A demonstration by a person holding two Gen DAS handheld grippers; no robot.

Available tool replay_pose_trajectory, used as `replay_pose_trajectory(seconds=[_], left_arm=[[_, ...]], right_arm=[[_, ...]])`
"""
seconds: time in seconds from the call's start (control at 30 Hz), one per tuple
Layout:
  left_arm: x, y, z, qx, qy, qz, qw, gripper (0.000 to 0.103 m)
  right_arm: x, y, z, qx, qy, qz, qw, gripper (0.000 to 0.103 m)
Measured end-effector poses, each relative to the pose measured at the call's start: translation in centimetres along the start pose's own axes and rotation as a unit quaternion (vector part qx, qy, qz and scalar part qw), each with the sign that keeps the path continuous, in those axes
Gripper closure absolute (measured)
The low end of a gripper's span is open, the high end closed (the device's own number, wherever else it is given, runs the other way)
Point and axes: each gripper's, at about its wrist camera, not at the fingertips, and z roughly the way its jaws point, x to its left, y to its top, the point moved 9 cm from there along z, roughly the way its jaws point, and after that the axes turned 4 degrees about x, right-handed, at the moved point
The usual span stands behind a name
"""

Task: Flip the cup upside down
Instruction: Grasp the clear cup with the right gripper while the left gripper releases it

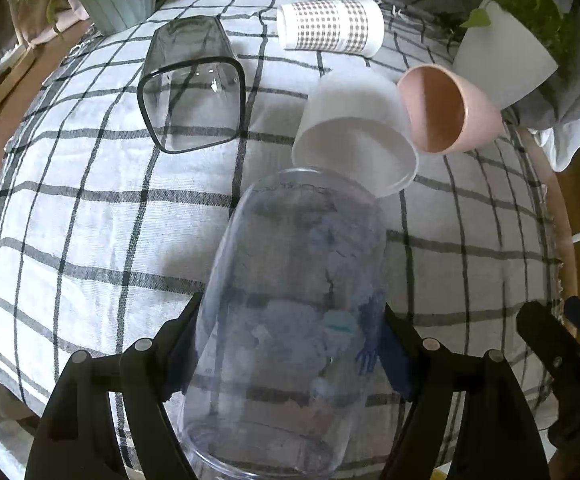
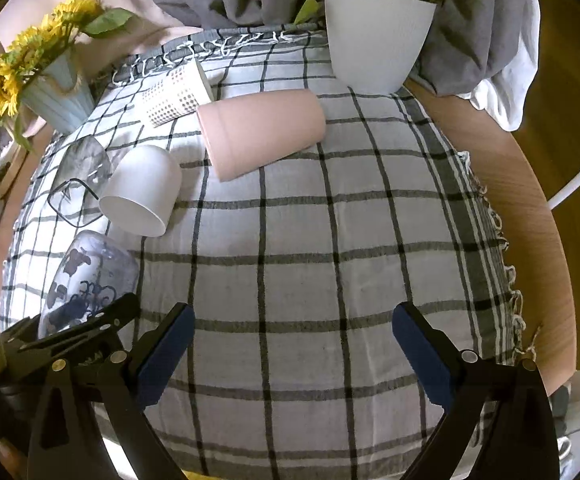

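The left wrist camera sits low and close behind a clear cup (image 1: 290, 320), looking across the checked cloth (image 1: 89, 240) toward the far plant pot (image 1: 502, 60). The right wrist camera hangs higher, facing the same way over bare cloth (image 2: 310, 260). Both catch the white cup (image 1: 354, 136) (image 2: 141, 190), pink cup (image 1: 450, 112) (image 2: 261, 132) and pot (image 2: 374, 44).
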Motion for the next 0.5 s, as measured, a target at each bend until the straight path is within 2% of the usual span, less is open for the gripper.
replay_pose_trajectory(seconds=[0.07,0.17,0.5], left_arm=[[-0.1,0.0,-0.1,-0.004,0.014,0.009,0.9999,0.024],[-0.3,0.1,-0.7,-0.012,0.019,0.019,0.9995,0.013],[0.0,0.4,-3.5,-0.026,0.015,0.021,0.9993,0.012]], right_arm=[[0.0,0.0,0.1,0.002,0.002,-0.002,1.000,0.004],[0.0,0.1,0.2,0.002,0.000,-0.005,1.000,0.004],[0.2,0.5,-1.5,-0.010,0.010,0.005,1.000,0.004]])
